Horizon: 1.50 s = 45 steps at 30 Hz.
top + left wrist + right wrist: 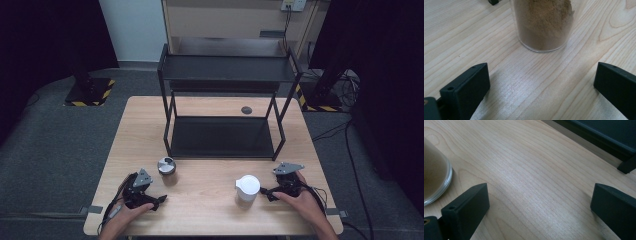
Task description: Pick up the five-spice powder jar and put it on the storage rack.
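A glass jar with a silver lid (166, 166) stands on the wooden table (210, 210) at front left. In the left gripper view it is a clear jar of brown powder (544, 22) just ahead of the jaws. My left gripper (146, 197) (541, 75) rests on the table short of it, open, nothing between its jaws. A white-lidded jar (247, 187) stands at front right; its glass wall (434, 177) lies left of my right gripper (272, 190) (540, 195), which is open over bare wood.
A black two-tier metal shelf (225, 135) stands at the middle and back of the table; its lower tray and a foot (627, 165) lie ahead of the right gripper. A dark round grommet (246, 110) sits behind the shelf.
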Each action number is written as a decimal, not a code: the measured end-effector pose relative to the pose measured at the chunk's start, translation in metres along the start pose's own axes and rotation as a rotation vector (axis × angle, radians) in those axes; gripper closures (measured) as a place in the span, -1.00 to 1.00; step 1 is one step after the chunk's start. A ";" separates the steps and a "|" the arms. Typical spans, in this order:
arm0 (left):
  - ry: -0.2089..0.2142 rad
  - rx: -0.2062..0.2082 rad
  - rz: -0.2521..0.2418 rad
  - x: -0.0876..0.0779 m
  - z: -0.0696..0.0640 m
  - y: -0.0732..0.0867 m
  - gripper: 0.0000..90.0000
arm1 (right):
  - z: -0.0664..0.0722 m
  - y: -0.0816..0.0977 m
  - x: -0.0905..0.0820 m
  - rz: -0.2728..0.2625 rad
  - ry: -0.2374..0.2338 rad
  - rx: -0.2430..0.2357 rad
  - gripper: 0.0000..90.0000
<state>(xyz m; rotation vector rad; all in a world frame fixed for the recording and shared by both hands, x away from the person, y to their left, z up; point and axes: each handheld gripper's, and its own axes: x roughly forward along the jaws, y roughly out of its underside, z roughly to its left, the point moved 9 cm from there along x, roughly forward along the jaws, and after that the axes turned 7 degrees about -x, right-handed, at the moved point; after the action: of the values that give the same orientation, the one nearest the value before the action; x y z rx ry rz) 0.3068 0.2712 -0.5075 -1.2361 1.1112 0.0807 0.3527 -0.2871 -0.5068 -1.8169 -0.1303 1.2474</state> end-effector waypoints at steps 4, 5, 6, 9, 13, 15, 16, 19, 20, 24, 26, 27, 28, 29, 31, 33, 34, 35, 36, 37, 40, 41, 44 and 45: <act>-0.002 -0.002 0.000 0.000 0.000 0.000 -1.00 | 0.000 0.000 0.000 0.000 0.000 0.000 -0.94; -0.003 -0.003 0.000 0.000 -0.001 0.000 -1.00 | 0.000 0.000 0.000 0.000 0.000 0.000 -0.94; -0.002 -0.001 0.001 0.000 -0.001 -0.001 -1.00 | 0.000 0.000 0.000 0.000 0.000 0.000 -0.94; -0.003 0.000 -0.001 0.001 -0.002 -0.001 -1.00 | 0.000 0.000 0.000 0.000 0.000 0.000 -0.94; -0.006 0.015 -0.009 0.002 -0.005 -0.004 -0.97 | 0.000 0.000 0.000 0.000 0.000 0.000 -0.94; -0.006 0.013 -0.013 0.002 -0.005 -0.004 -0.97 | 0.000 0.000 0.000 0.000 0.000 0.000 -0.94; -0.006 0.013 -0.013 0.002 -0.005 -0.004 -0.97 | 0.000 0.000 0.000 0.000 0.000 0.000 -0.94; -0.008 0.011 -0.021 0.001 -0.006 -0.005 -0.97 | 0.000 0.000 0.000 0.000 0.000 0.000 -0.94; -0.008 0.011 -0.021 0.001 -0.006 -0.005 -0.97 | 0.000 0.000 0.000 0.000 0.000 0.001 -0.94; -0.004 0.015 -0.031 -0.001 -0.010 -0.007 -0.97 | 0.000 0.000 0.000 0.000 0.001 0.002 -0.94; -0.004 0.023 -0.032 0.000 -0.012 -0.008 -0.97 | 0.000 0.000 0.000 0.001 0.001 0.002 -0.94; -0.003 0.022 -0.032 0.000 -0.012 -0.009 -0.97 | 0.000 0.000 0.000 0.000 0.001 0.002 -0.94; -0.003 0.022 -0.032 0.000 -0.012 -0.009 -0.97 | 0.000 0.000 0.000 0.000 0.001 0.002 -0.94; 0.001 0.021 -0.037 0.001 -0.013 -0.010 -0.96 | 0.000 0.000 0.000 0.000 0.002 0.002 -0.94; 0.001 0.015 -0.047 0.001 -0.012 -0.011 -0.96 | 0.000 0.000 0.000 0.000 0.002 0.003 -0.94; 0.001 0.014 -0.051 0.002 -0.012 -0.014 -0.96 | 0.000 0.000 0.000 0.000 0.002 0.002 -0.94; 0.001 0.014 -0.051 0.002 -0.012 -0.014 -0.96 | 0.000 0.000 0.000 0.000 0.002 0.002 -0.94; -0.001 0.015 -0.048 0.002 -0.012 -0.015 -0.96 | 0.000 0.000 0.000 0.000 0.002 0.003 -0.94; -0.003 0.016 -0.047 0.003 -0.012 -0.016 -0.96 | 0.000 0.000 0.000 0.000 0.002 0.003 -0.94; -0.006 0.016 -0.051 0.004 -0.012 -0.018 -0.95 | 0.000 0.000 0.000 0.000 0.002 0.003 -0.94; -0.003 0.013 -0.058 0.004 -0.012 -0.021 -0.95 | 0.000 0.000 0.000 0.000 0.002 0.003 -0.94; -0.003 0.013 -0.059 0.004 -0.012 -0.022 -0.95 | 0.001 0.000 0.000 0.001 0.003 0.003 -0.94; -0.001 0.014 -0.062 0.006 -0.012 -0.025 -0.95 | 0.001 0.000 0.000 0.001 0.003 0.003 -0.94; -0.002 0.017 -0.058 0.006 -0.012 -0.026 -0.95 | 0.001 0.000 0.000 0.001 0.003 0.004 -0.94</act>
<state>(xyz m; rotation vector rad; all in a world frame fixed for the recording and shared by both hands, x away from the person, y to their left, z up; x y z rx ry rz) 0.3180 0.2485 -0.4925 -1.2517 1.0710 0.0281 0.3521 -0.2870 -0.5068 -1.8158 -0.1258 1.2445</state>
